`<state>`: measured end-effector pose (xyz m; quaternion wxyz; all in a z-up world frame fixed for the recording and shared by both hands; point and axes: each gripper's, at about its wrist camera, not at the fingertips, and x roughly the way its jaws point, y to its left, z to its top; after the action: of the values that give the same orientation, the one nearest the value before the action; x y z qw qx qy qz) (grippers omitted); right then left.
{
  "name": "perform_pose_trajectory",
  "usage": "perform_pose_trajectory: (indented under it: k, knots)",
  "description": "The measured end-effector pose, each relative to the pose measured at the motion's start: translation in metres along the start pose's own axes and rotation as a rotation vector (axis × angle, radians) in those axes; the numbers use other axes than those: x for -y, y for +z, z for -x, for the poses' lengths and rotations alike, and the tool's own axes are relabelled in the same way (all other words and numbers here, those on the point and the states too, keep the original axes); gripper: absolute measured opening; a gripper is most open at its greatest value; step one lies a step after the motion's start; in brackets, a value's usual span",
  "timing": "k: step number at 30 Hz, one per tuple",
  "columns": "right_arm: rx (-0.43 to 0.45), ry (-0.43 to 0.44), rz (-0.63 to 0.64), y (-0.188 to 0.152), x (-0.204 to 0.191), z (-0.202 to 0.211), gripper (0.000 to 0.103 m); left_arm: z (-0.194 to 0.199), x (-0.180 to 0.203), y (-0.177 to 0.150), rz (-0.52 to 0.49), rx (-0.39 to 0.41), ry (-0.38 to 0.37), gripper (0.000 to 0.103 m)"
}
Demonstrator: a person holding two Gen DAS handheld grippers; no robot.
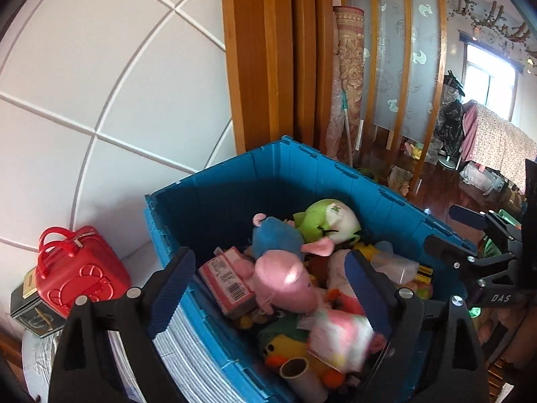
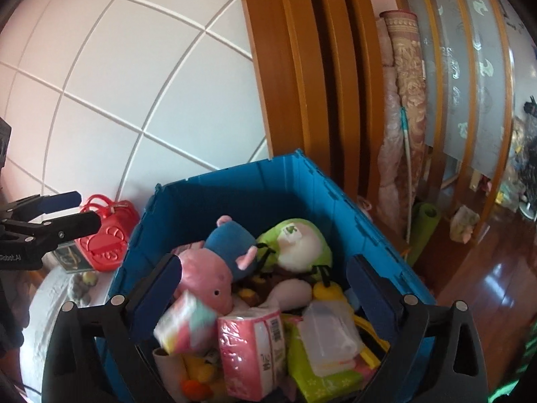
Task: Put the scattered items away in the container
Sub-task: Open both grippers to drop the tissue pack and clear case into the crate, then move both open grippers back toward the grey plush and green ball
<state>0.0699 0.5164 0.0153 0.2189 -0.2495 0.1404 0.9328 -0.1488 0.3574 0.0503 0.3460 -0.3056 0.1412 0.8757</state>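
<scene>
Two grippers hang over the blue container, each with its fingers spread wide and nothing pressed between them. Between the left gripper fingers lie a pink pig plush and a blurred pink-and-white packet. Between the right gripper fingers sit a tissue pack and a clear plastic box. Beyond both, a green plush rests in the container. Farther left of the left gripper's fingers stands a red case.

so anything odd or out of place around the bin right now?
The blue bin is heaped with toys, nothing spilled over its rim. Only stray: the red case beside it, propped at a tilt on a dark box.
</scene>
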Motion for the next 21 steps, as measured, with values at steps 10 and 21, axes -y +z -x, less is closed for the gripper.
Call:
perform_pose_trajectory:
  k: [10,21]
  knots:
    - [-0.005,0.157,0.104,0.000,-0.089,-0.020,0.102,0.025,-0.090,-0.044,0.109,-0.037,0.113,0.091]
    - [-0.061,0.338,0.271,-0.025,-0.226,-0.043,0.103,0.059,-0.218,-0.131,0.267,-0.103,0.281,0.091]
